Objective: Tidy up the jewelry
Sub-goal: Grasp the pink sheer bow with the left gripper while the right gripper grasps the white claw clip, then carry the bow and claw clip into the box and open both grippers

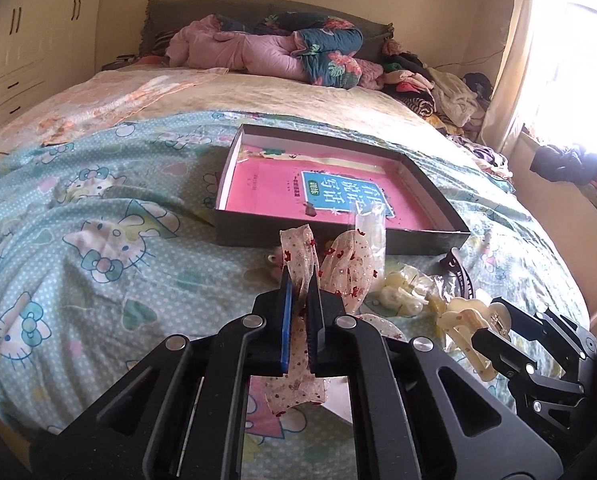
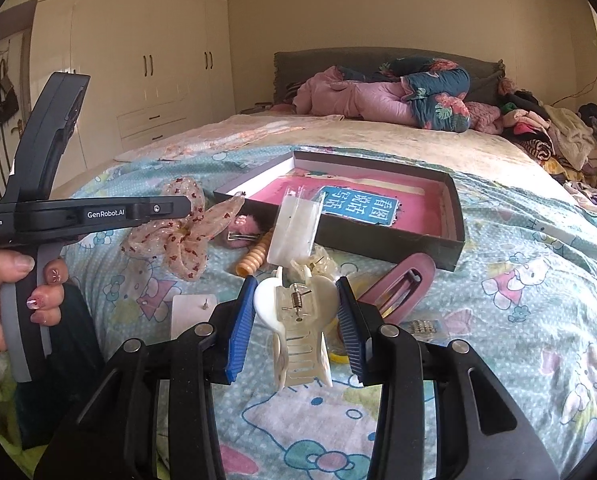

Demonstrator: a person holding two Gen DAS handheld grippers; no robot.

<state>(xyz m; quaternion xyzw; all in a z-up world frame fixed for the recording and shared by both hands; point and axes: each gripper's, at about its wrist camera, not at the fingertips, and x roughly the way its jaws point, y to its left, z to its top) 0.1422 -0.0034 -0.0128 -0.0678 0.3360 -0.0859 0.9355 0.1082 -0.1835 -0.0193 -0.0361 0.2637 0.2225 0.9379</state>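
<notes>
Two grippers work over the bed. The left gripper (image 1: 300, 292) pinches a sheer bow with red dots (image 1: 346, 268). The right gripper (image 2: 296, 312) squeezes a cream claw clip (image 2: 298, 320). A dark box (image 2: 430, 248) sits at one o'clock from the clip.

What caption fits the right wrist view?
Right gripper clamps a white claw clip before an open box on the bed.
</notes>
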